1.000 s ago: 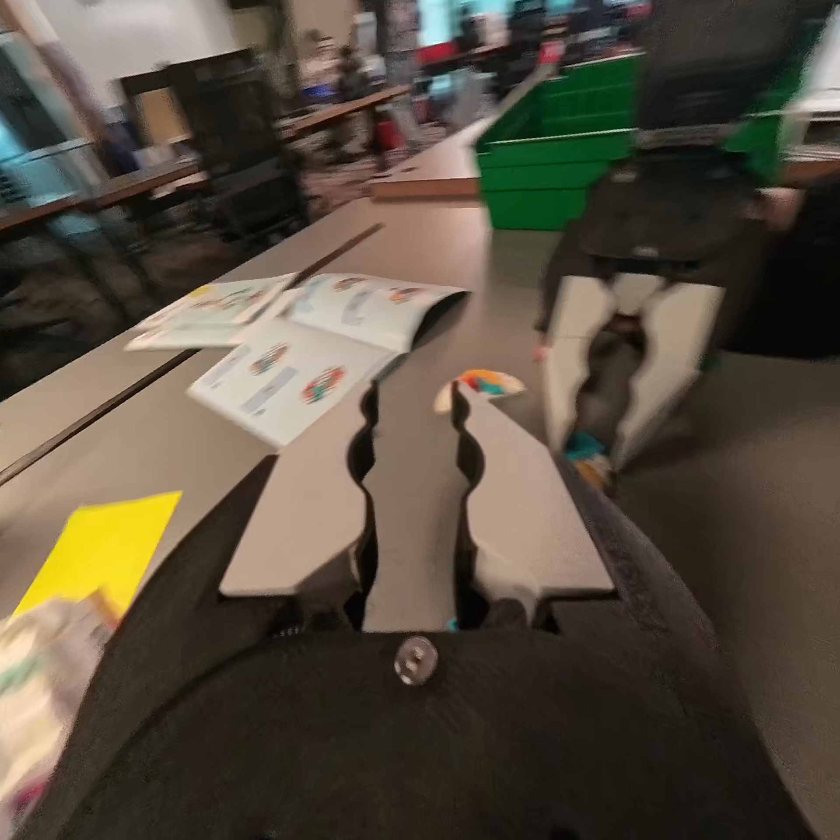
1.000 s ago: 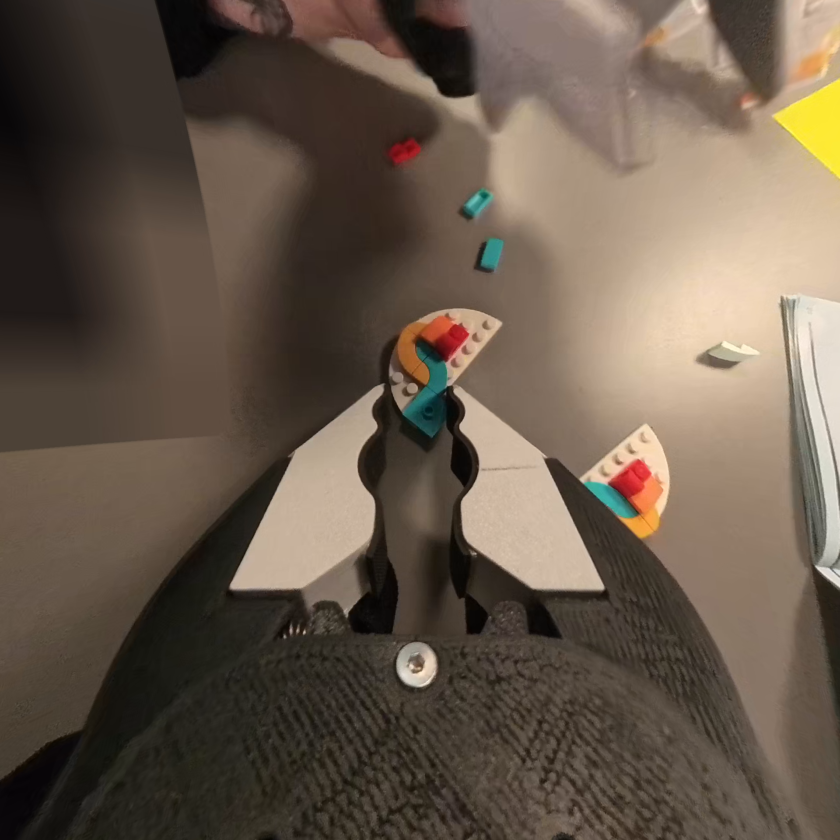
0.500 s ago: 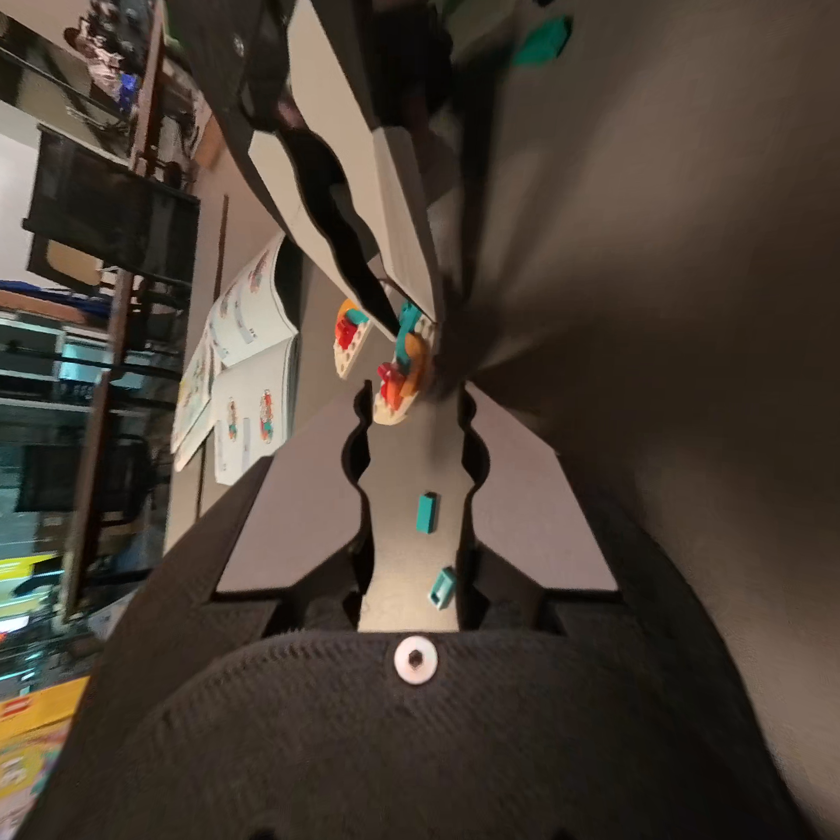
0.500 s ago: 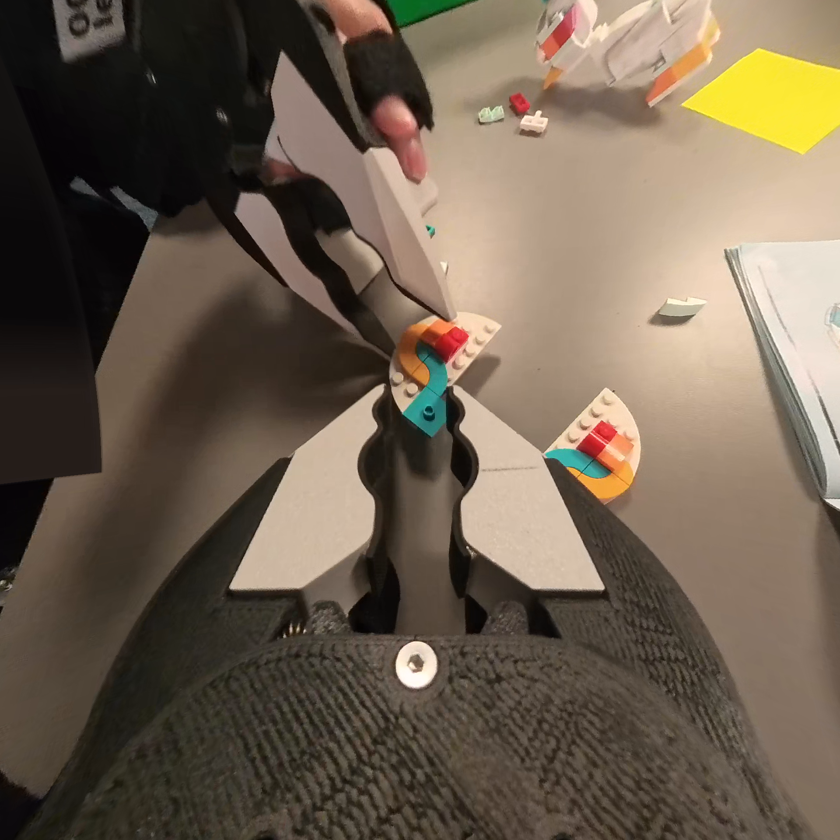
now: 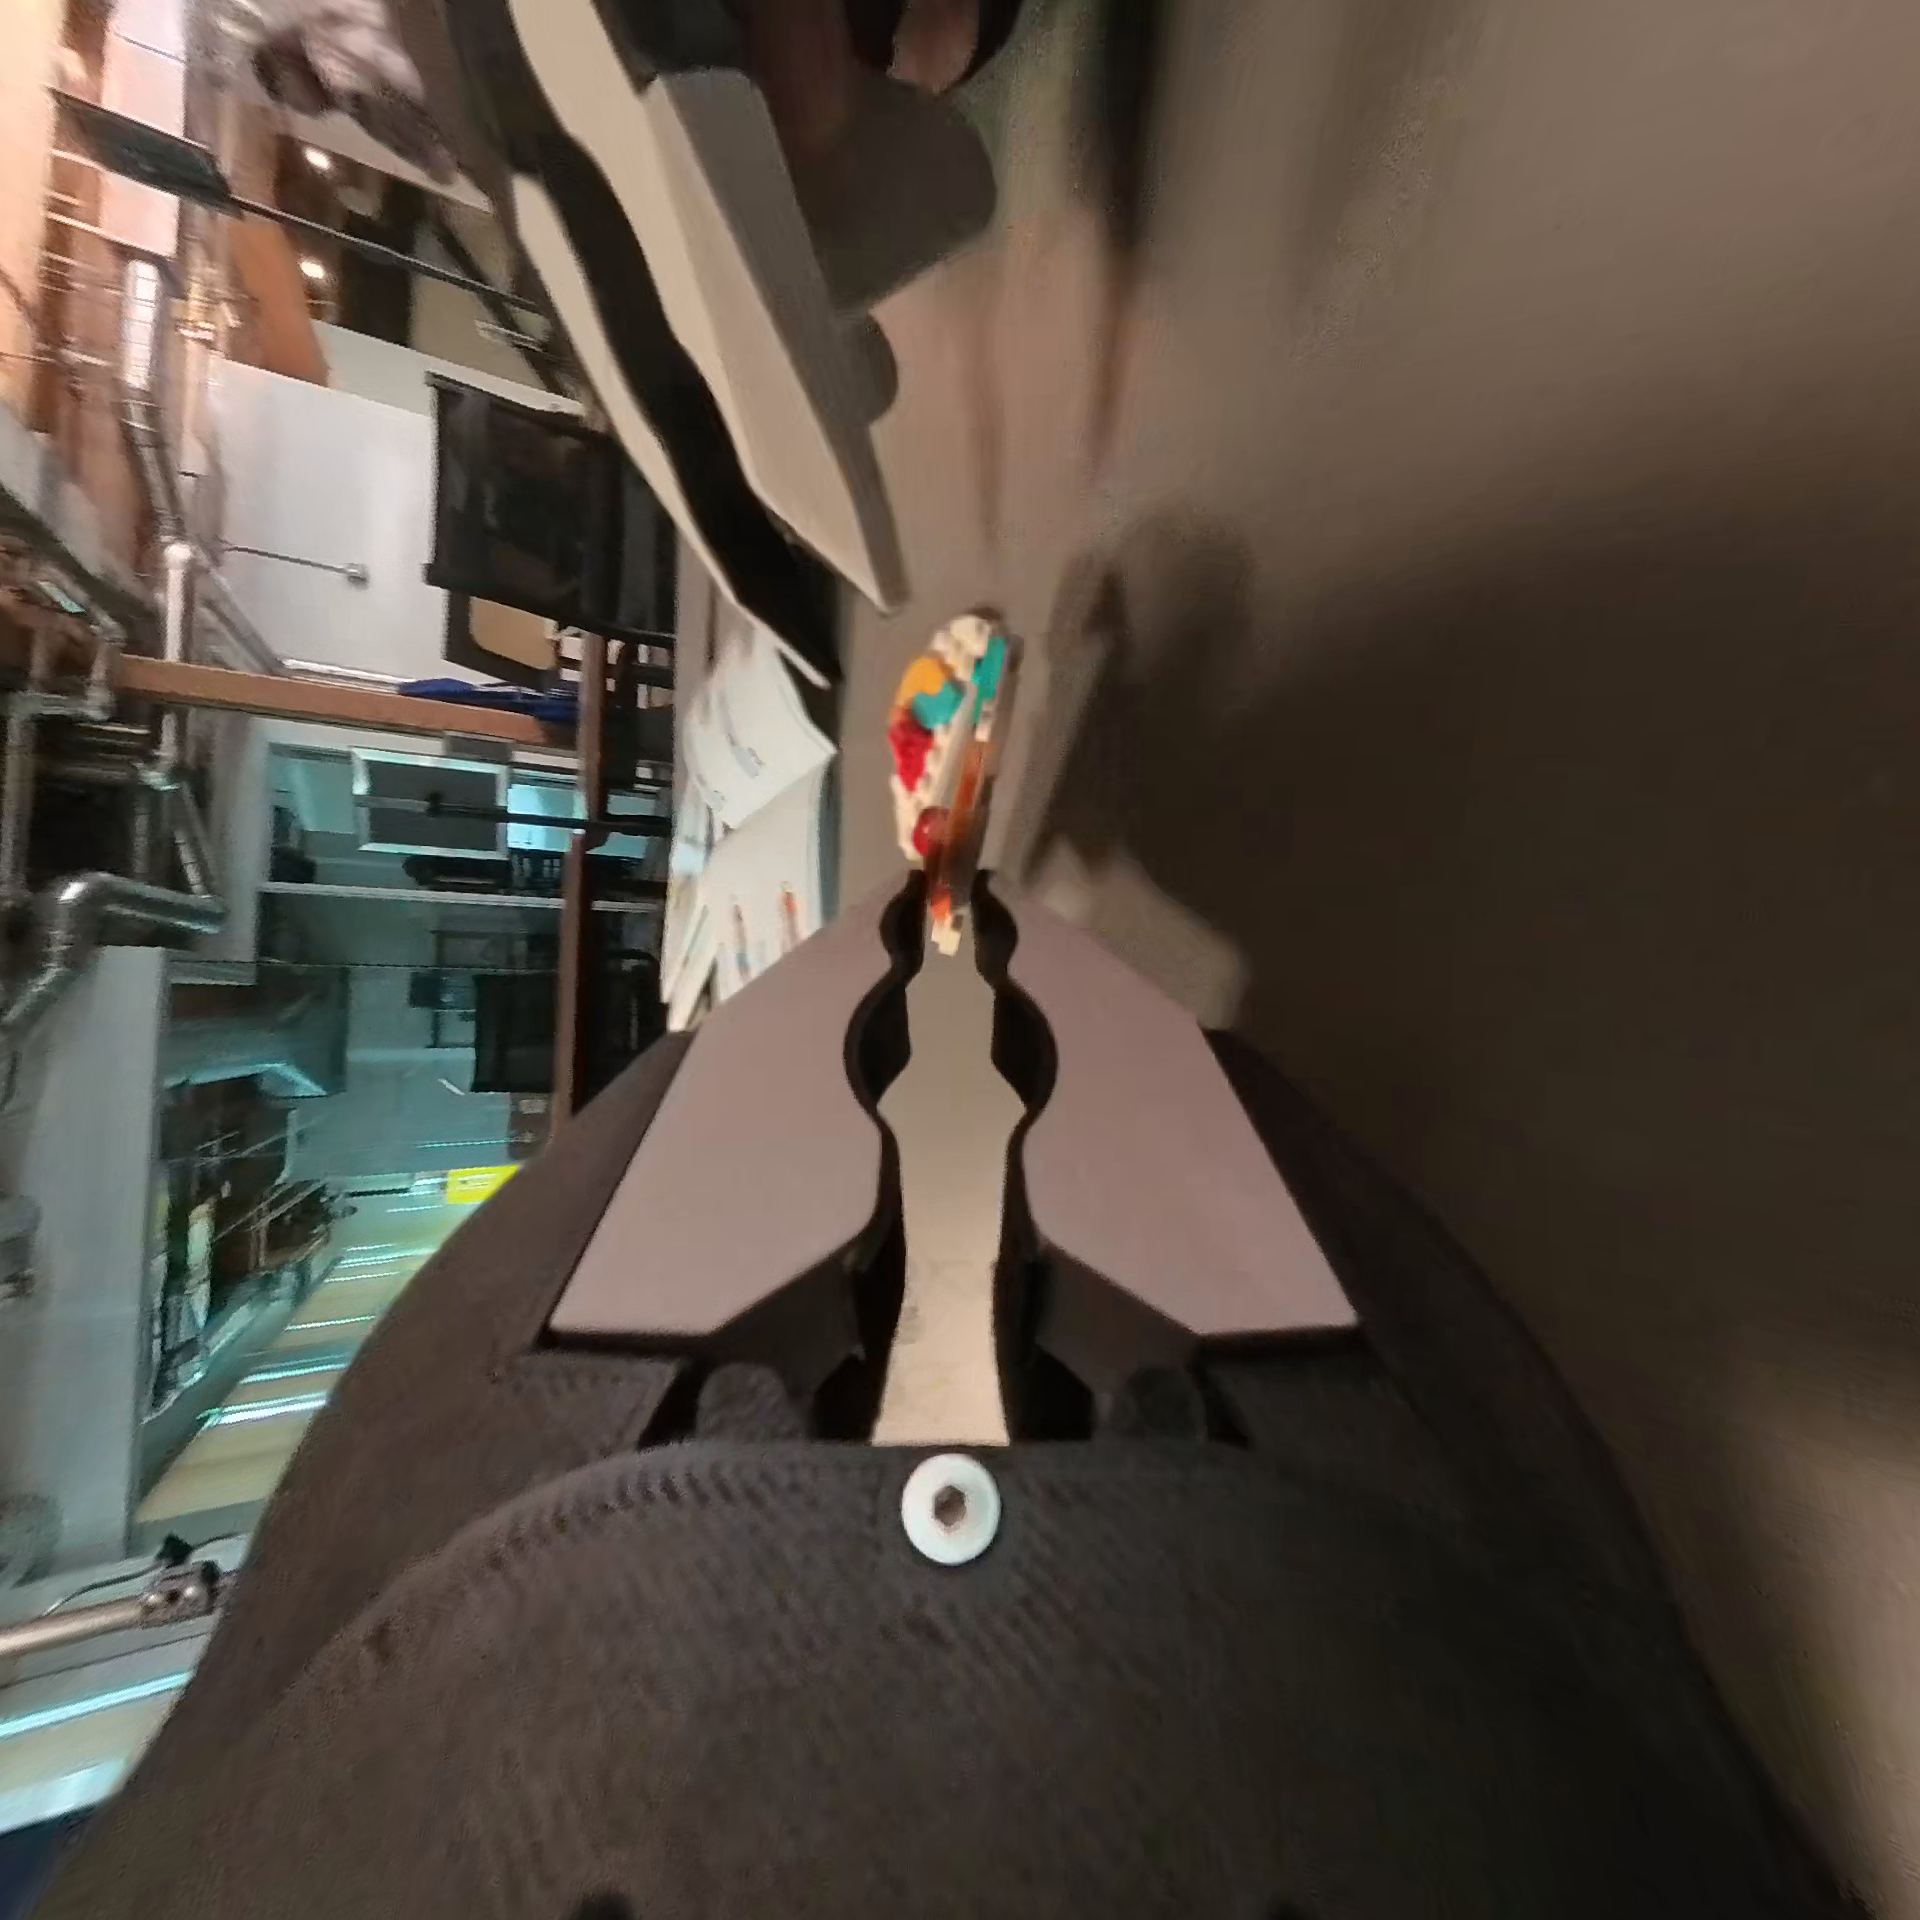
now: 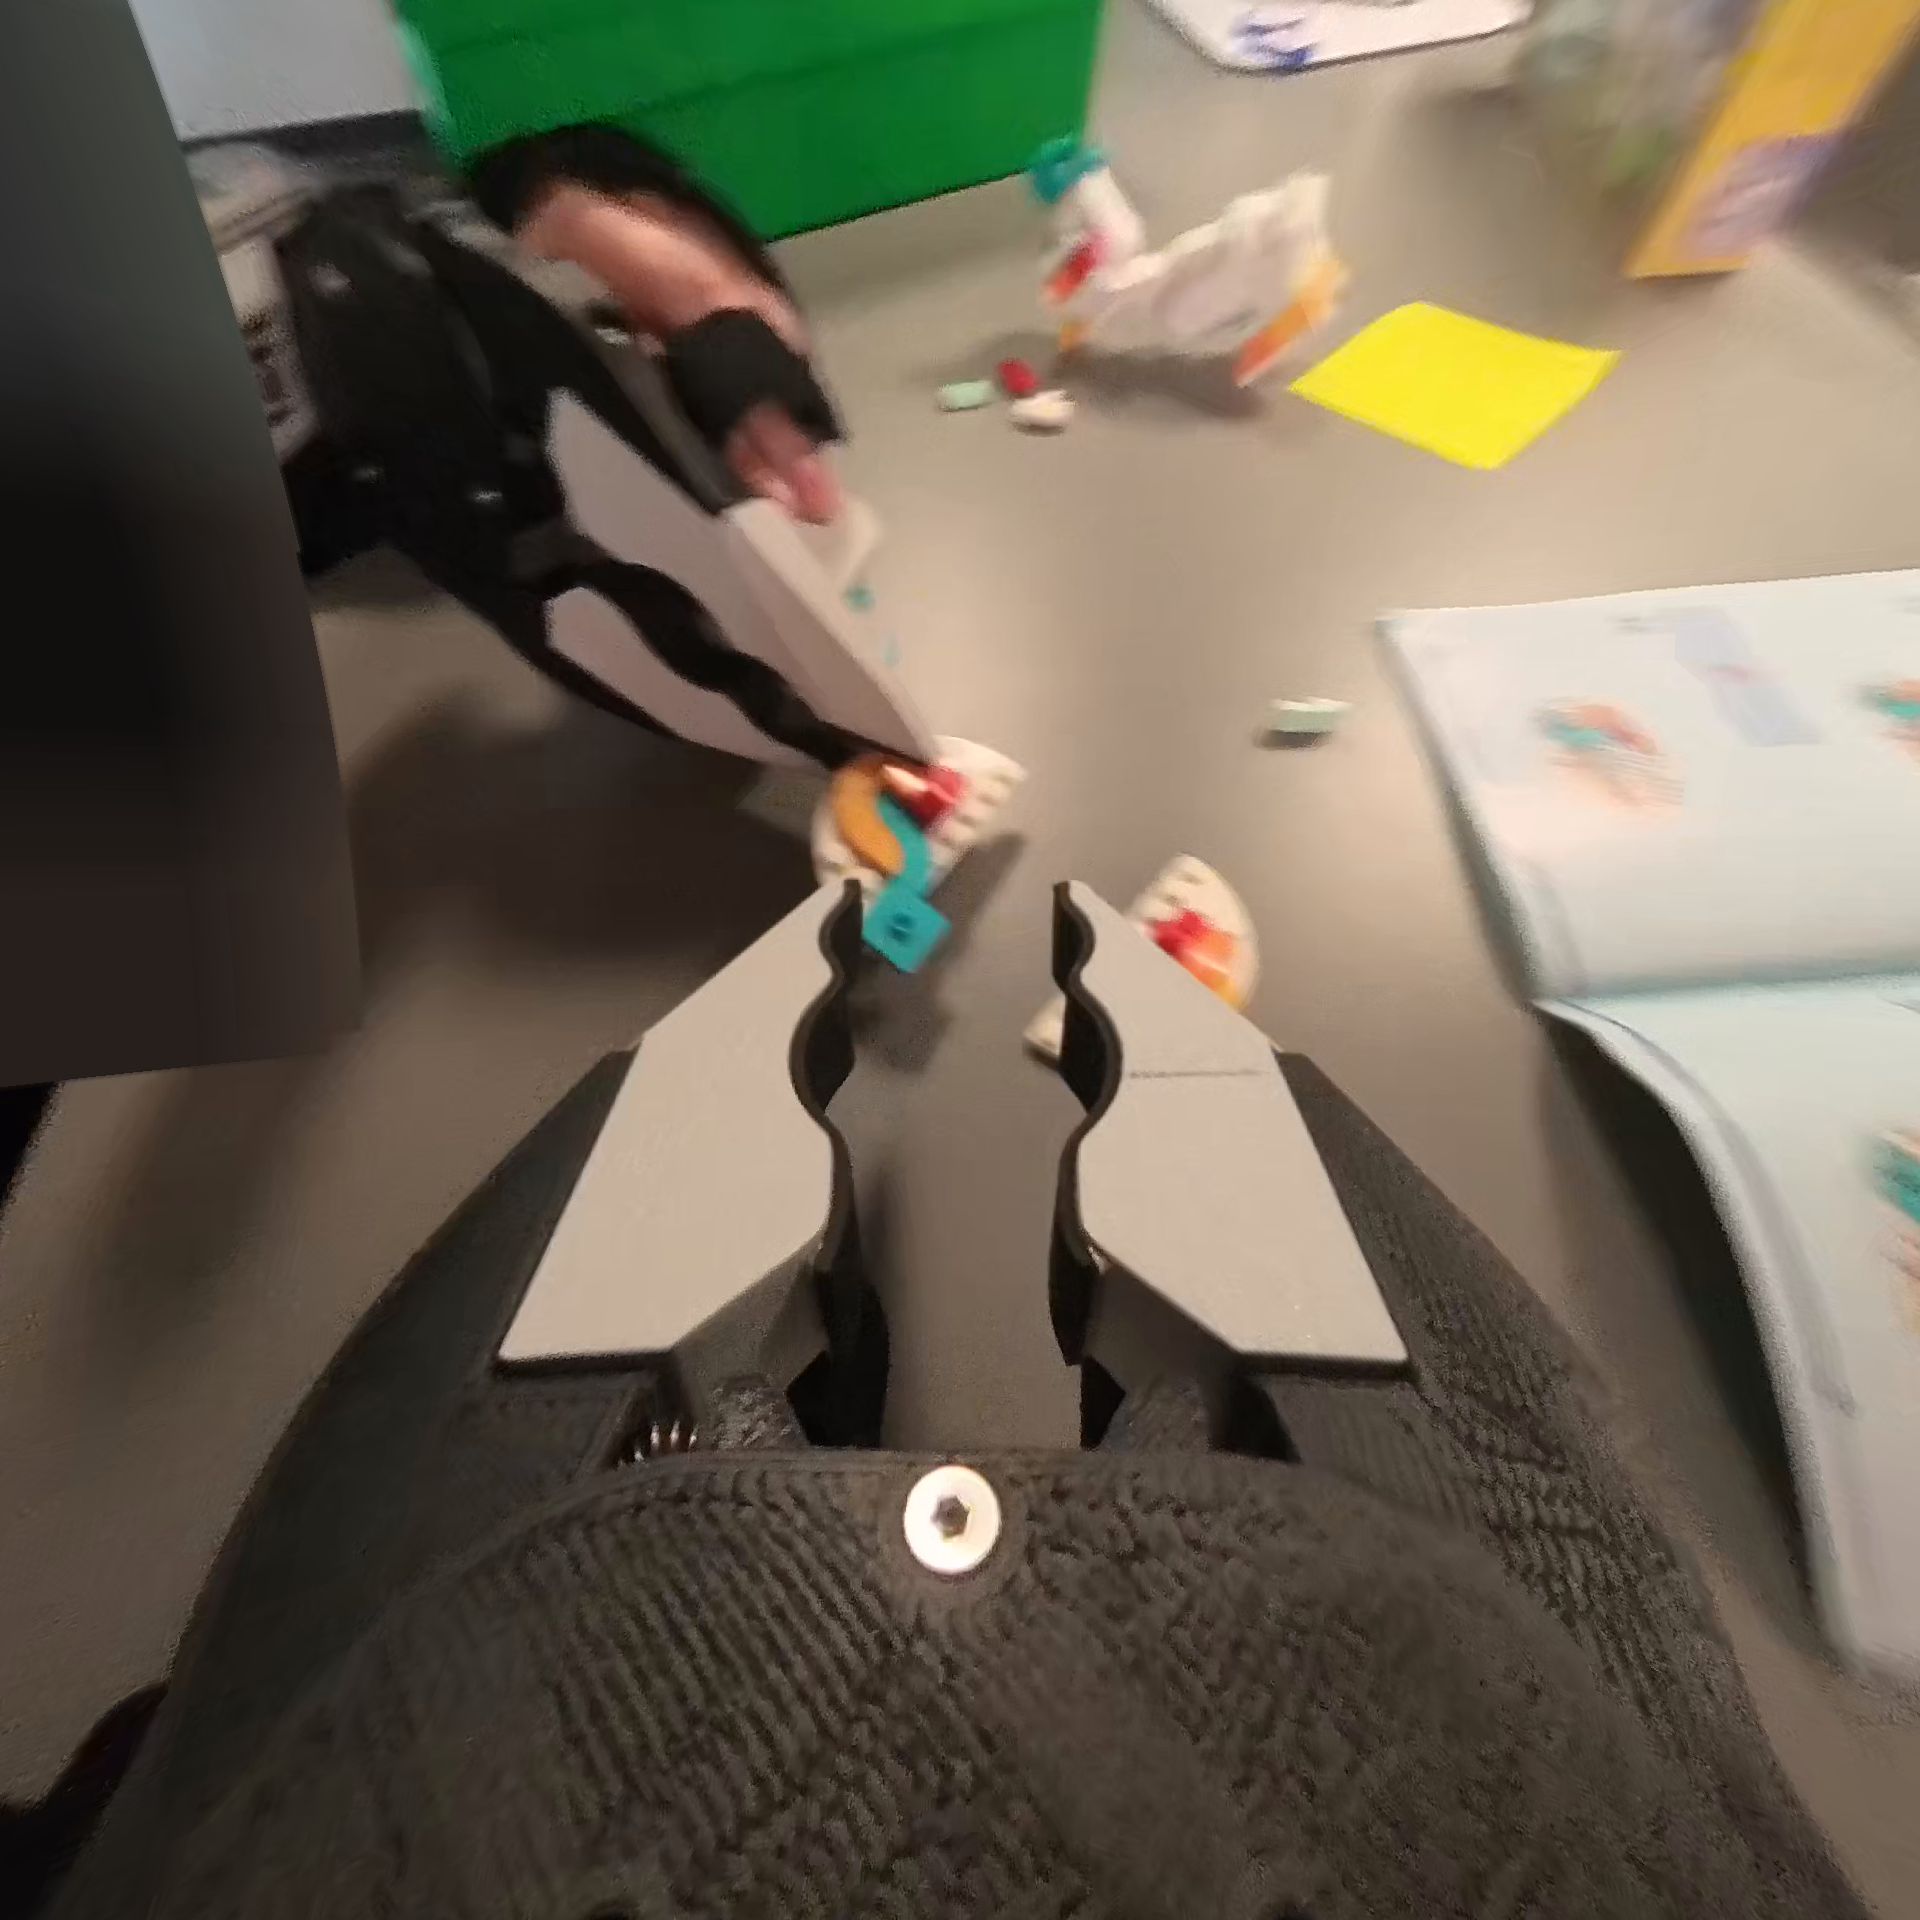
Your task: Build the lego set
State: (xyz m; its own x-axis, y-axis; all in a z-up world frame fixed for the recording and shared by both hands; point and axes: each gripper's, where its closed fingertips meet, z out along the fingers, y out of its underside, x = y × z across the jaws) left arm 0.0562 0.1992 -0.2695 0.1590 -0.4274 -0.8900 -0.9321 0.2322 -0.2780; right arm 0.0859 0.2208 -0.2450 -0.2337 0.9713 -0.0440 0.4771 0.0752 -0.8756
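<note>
My left gripper [image 5: 951, 906] is shut on the edge of a half-round white wing piece [image 5: 948, 727] that carries orange, teal and red parts. The right wrist view shows the same: the left gripper [image 6: 883, 750] pinches the wing piece [image 6: 904, 821] just above the grey table [image 6: 1143, 623]. My right gripper [image 6: 956, 899] is open and empty. The wing's teal end tile [image 6: 904, 932] sits just in front of its left fingertip, free of the pads. The right gripper's fingers [image 5: 769, 312] also show above the wing in the left wrist view.
A second half-round wing piece [image 6: 1195, 925] lies beside my right finger. An open instruction booklet [image 6: 1662, 779] lies at right. Farther back are a white bird-like model [image 6: 1195, 270], a yellow sheet [image 6: 1455, 379], loose small bricks [image 6: 1003, 390] and a green crate [image 6: 748, 94]. About 5 cm separates my left fingertips from my right. It is some 20 cm from my left tips to the white bird-like model [image 6: 1195, 270].
My left gripper swung in from the side and closed on the wing piece. My right gripper, which held the wing by its teal end, opened and drew back from it.
</note>
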